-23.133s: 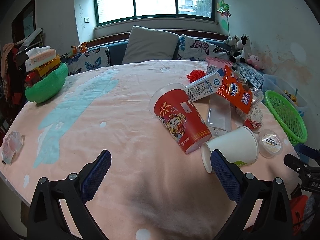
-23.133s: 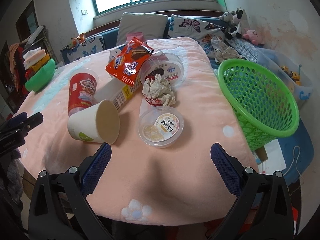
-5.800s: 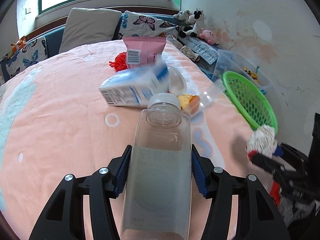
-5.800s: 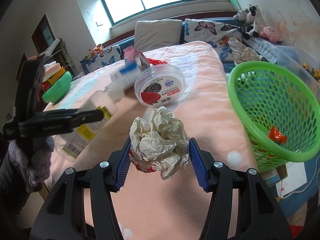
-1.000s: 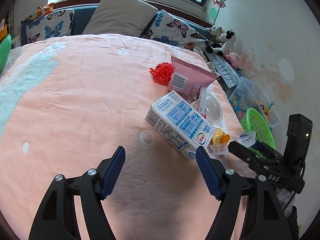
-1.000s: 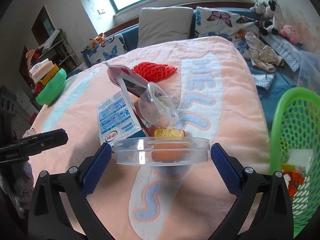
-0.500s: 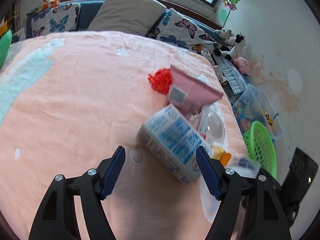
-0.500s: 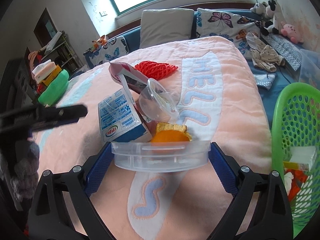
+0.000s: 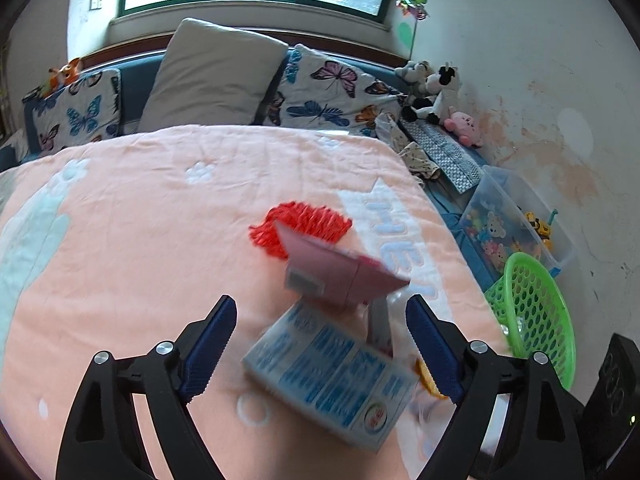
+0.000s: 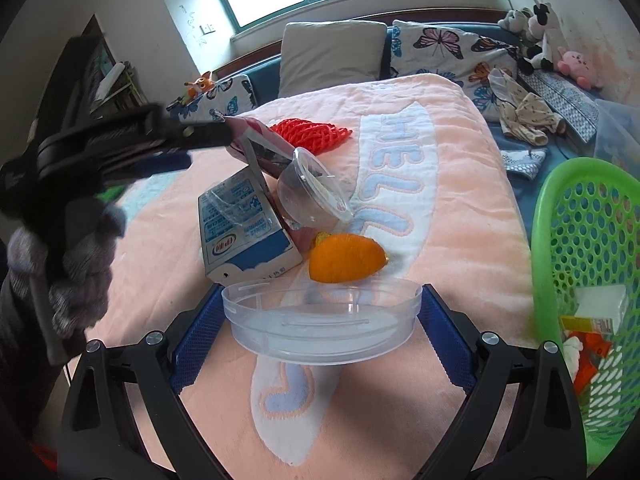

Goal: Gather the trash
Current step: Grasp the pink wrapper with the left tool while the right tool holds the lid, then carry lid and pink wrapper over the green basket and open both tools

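My right gripper (image 10: pixel 320 322) is shut on a clear plastic lid (image 10: pixel 320 324), held above the pink blanket. Beyond it lie an orange peel (image 10: pixel 346 258), a blue-and-white milk carton (image 10: pixel 244 228), a clear plastic cup (image 10: pixel 314 196), a pink snack bag (image 10: pixel 260 146) and a red foam net (image 10: pixel 310 130). My left gripper (image 9: pixel 320 354) is open and empty, with the blurred milk carton (image 9: pixel 332 376) between its fingers and the pink bag (image 9: pixel 336 272) and red net (image 9: pixel 300 228) just past it. The green basket (image 10: pixel 592 264) holds earlier trash.
The basket stands off the bed's right edge (image 9: pixel 536 316), next to a clear toy bin (image 9: pixel 516 228). Pillows (image 9: pixel 216 72) and plush toys (image 9: pixel 432 88) line the far side. My left gripper crosses the left of the right wrist view (image 10: pixel 120 144).
My left gripper has moved forward and low toward the milk carton. My right gripper has closed on the clear lid and lifted it slightly.
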